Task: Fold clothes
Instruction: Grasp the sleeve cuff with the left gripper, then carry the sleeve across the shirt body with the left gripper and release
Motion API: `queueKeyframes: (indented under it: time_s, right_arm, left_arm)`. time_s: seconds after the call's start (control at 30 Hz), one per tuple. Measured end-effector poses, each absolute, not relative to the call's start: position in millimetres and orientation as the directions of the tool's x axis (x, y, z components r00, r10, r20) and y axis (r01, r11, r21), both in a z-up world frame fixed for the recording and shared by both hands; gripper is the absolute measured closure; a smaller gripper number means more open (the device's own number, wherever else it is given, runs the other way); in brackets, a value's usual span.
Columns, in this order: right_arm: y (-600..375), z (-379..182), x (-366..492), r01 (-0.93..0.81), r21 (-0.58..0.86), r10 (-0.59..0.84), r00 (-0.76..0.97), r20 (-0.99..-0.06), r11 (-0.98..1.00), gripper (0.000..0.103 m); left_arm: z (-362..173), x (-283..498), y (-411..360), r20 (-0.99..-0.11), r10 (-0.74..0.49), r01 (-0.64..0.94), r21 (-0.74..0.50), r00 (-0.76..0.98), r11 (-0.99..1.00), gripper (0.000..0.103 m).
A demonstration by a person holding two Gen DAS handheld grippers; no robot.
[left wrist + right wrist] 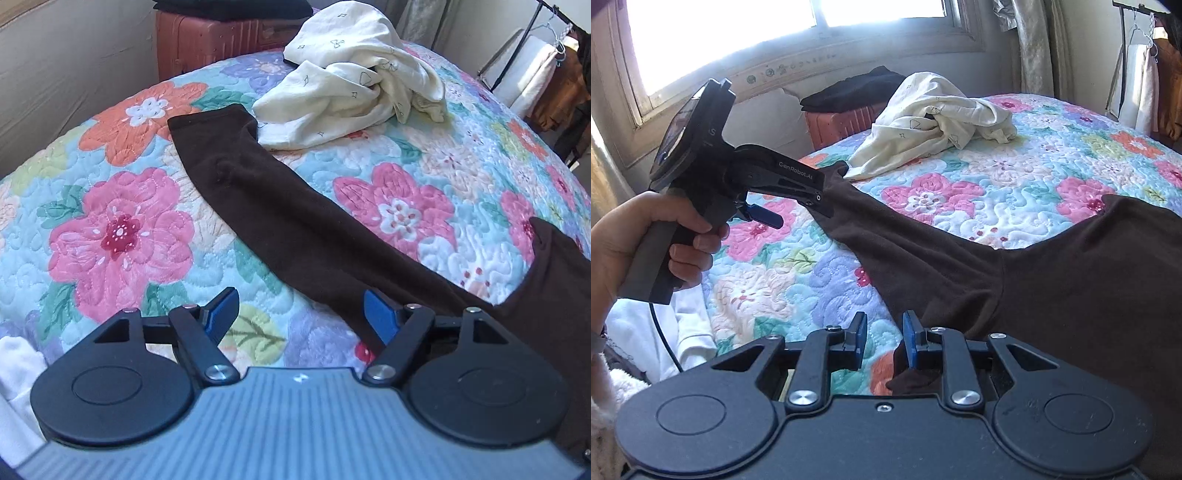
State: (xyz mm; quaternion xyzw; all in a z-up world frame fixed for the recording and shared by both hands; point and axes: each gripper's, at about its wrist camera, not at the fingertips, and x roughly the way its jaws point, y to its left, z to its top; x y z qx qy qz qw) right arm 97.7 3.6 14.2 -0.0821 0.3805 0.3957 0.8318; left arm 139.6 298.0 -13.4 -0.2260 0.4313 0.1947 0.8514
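Brown long-sleeved garment (295, 221) is spread on a floral quilt (122, 229), its sleeve laid out as a long band. Seen from the left gripper (299, 314), the sleeve's long axis runs from beside the right finger (380, 314) diagonally up and away to the left, the cuff pointing at the far end, where it lies touching a crumpled cream garment (354, 96). The left gripper's blue pads are held wide apart over the quilt; nothing is seen between them, and the sleeve's near edge passes just by the right pad.

From the right wrist view, the right gripper (884, 339) is seen with its jaws narrowed but with a gap left between the pads. A fold of the brown cloth (1071, 295) is bunched at the base of the right pad (910, 339); whether it is pinched cannot be told. The garment's body lies to the right of this gripper, and the sleeve stretches away to the upper left, towards the other gripper held in the person's left hand (646, 236).

Beyond the cream garment, a red suitcase (207, 40) stands past the bed.
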Motion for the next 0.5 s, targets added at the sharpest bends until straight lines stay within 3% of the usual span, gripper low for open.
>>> queueKeyframes:
  time_s: [0.07,0.13,0.23,0.37,0.5]
  right_arm:
    - [17,3,107,-0.72,0.136,0.568,0.402,-0.718,0.681,0.058]
    - [28,-7,116,-0.721,0.123,0.55,0.394,-0.736,0.681,0.052]
    - [39,-20,127,-0.725,0.115,0.529,0.376,-0.761,0.679,0.051]
    - [41,-27,137,-0.713,0.116,0.513,0.373,-0.773,0.692,0.051]
    - [35,-30,145,-0.7,0.112,0.496,0.375,-0.783,0.705,0.049]
  left_arm:
    - [-21,140,309,-0.812,0.157,-0.545,-0.221,0.562,0.809,0.028]
    - [-31,141,318,-0.805,0.153,-0.554,-0.243,0.573,0.797,0.028]
    - [-45,149,332,-0.798,0.134,-0.57,-0.29,0.587,0.769,0.028]
    - [-59,168,341,-0.82,0.216,-0.618,-0.2,0.53,0.76,0.027]
    - [-73,180,348,-0.806,0.174,-0.623,-0.279,0.565,0.73,0.024]
